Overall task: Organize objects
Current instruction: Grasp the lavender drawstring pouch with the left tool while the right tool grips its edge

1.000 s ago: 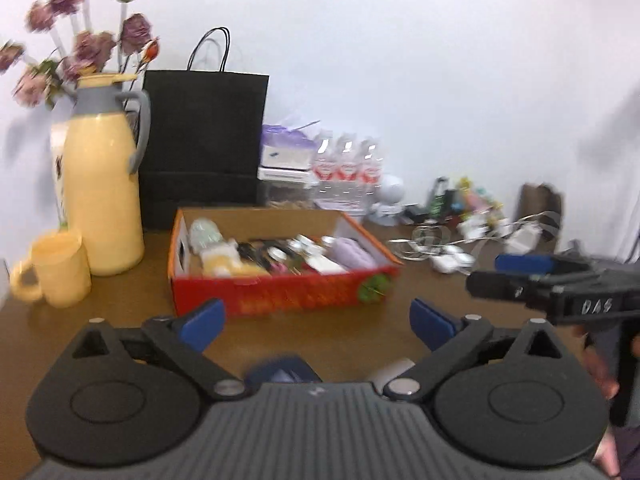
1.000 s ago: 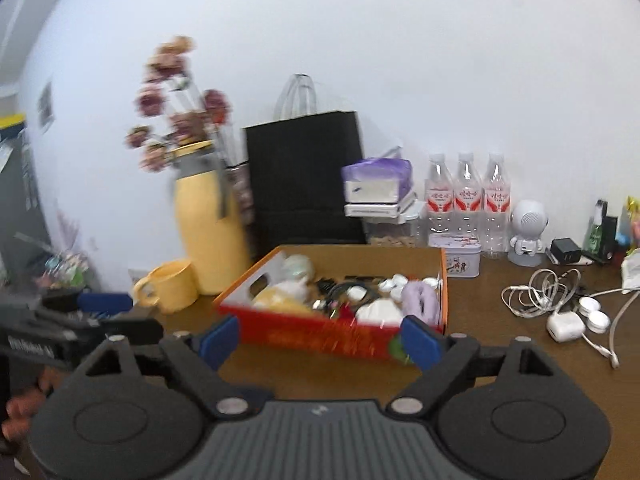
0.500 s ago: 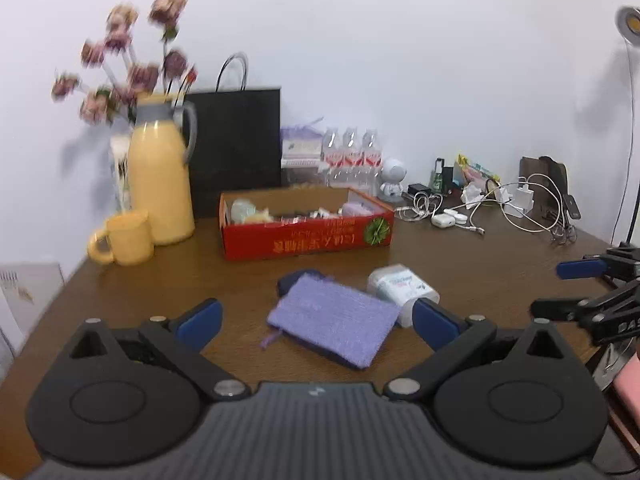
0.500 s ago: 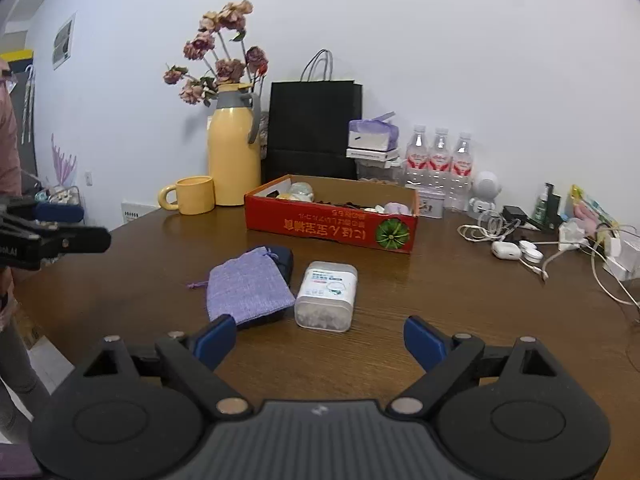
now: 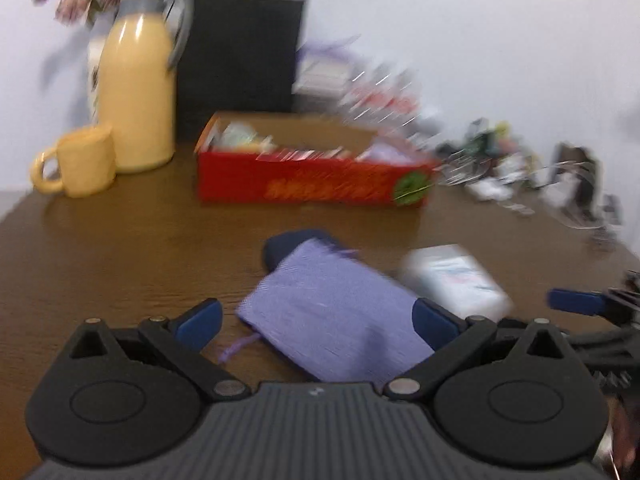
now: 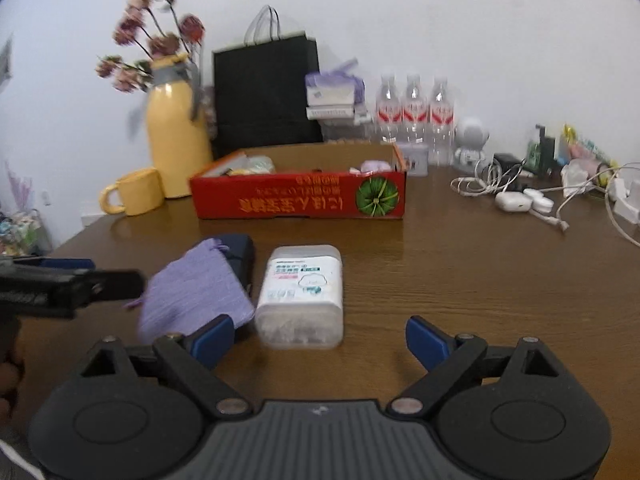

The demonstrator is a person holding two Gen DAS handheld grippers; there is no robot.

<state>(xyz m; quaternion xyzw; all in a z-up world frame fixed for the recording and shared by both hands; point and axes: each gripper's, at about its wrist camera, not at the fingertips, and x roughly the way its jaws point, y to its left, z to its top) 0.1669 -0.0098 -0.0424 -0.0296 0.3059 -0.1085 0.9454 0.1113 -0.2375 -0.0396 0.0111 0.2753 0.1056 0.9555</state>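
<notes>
On table (image 6: pixel 440 280): clear box (image 6: pixel 301 292) flat, long axis toward red box (image 6: pixel 298 200).

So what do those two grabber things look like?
Both match. The left gripper and right gripper each have blue fingertip pads on black jointed arms, two round black discs, and a ribbed grey body in the middle.
</notes>
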